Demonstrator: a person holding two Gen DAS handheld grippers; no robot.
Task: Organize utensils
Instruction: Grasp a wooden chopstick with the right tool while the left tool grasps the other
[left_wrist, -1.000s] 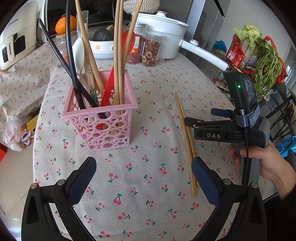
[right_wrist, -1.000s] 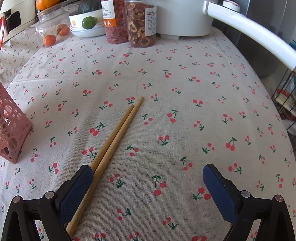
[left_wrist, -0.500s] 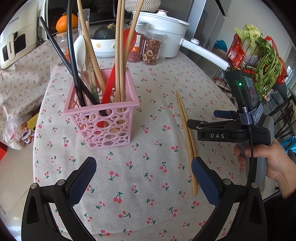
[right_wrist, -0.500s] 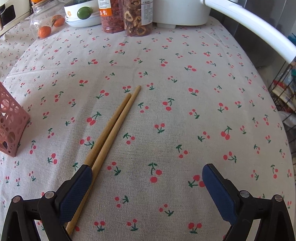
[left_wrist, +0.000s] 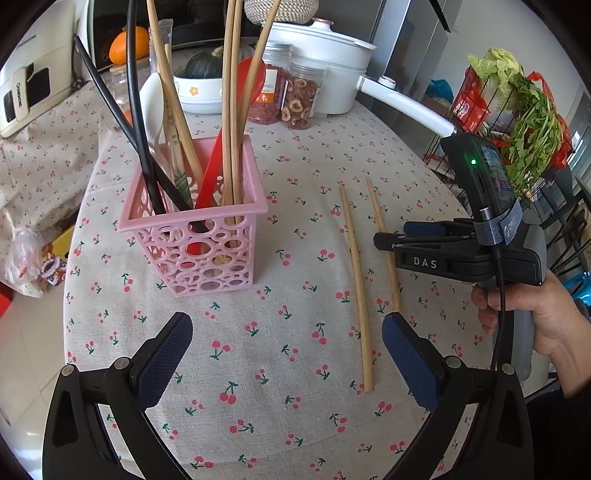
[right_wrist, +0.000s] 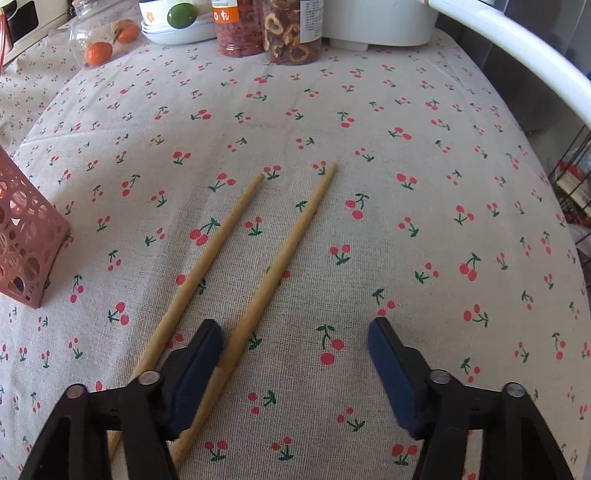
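Note:
Two wooden chopsticks lie apart on the cherry-print tablecloth. My right gripper (right_wrist: 295, 332) points down over their near ends, jaws closing. One chopstick (right_wrist: 291, 243) lies between the jaws against the left pad (right_wrist: 199, 354), while the right pad stands clear of it. The other chopstick (right_wrist: 214, 251) lies outside, left of that finger. A pink perforated basket (left_wrist: 207, 251) holds several chopsticks, a red spoon and a white spoon. My left gripper (left_wrist: 287, 328) hovers open and empty in front of the basket. From there the right gripper (left_wrist: 391, 240) shows above the chopsticks (left_wrist: 354, 266), held by a hand.
Two jars (left_wrist: 295, 99), a white pot (left_wrist: 332, 55) with a long handle (right_wrist: 517, 48), and a bowl (left_wrist: 199, 92) stand at the table's far side. A wire rack with greens (left_wrist: 524, 110) stands off the right edge. The basket's corner (right_wrist: 22, 240) is left of the right gripper.
The right gripper's jaws have narrowed. Its left finger came between the two chopsticks and pushed one to the right, so the pair now lies apart. The left gripper stayed put.

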